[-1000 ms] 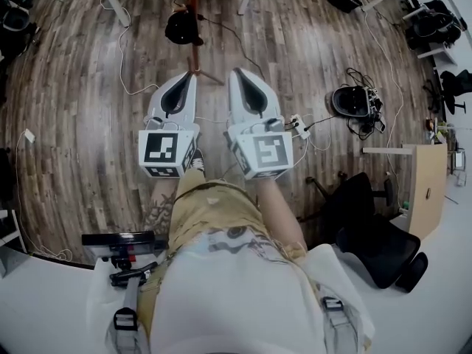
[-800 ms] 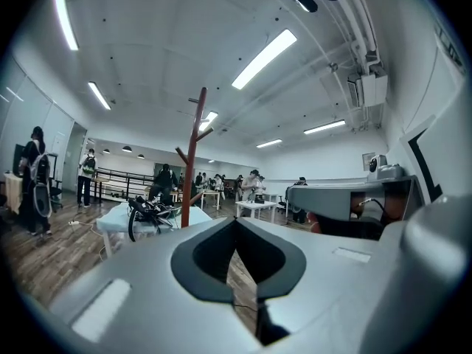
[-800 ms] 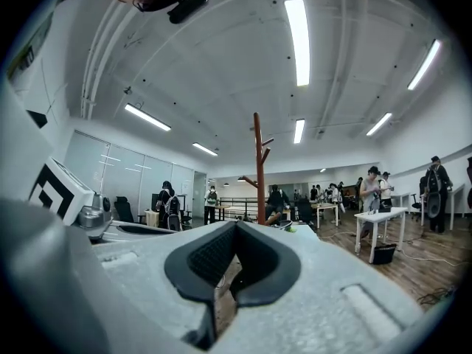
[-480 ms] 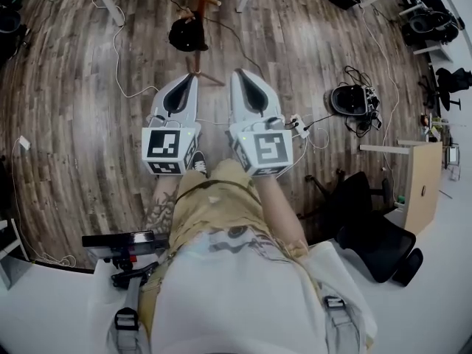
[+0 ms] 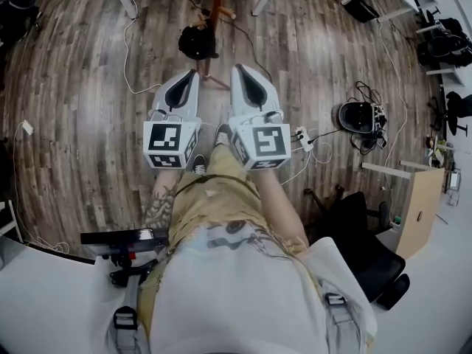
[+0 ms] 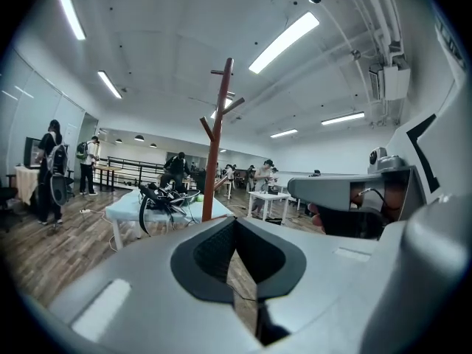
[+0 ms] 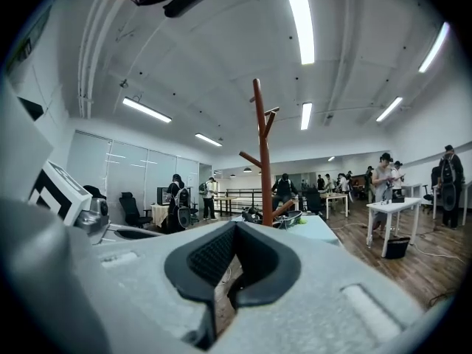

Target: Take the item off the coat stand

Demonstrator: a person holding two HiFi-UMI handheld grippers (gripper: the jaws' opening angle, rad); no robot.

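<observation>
A black item hangs on the coat stand, ahead of both tools.
The left tool and right tool are closed, holding nothing.

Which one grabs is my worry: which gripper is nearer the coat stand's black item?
Left, apparently. The left gripper points almost at the black item; the right gripper is farther, to its right.

2 grippers, 1 coat stand, 1 black item, 1 office chair
</observation>
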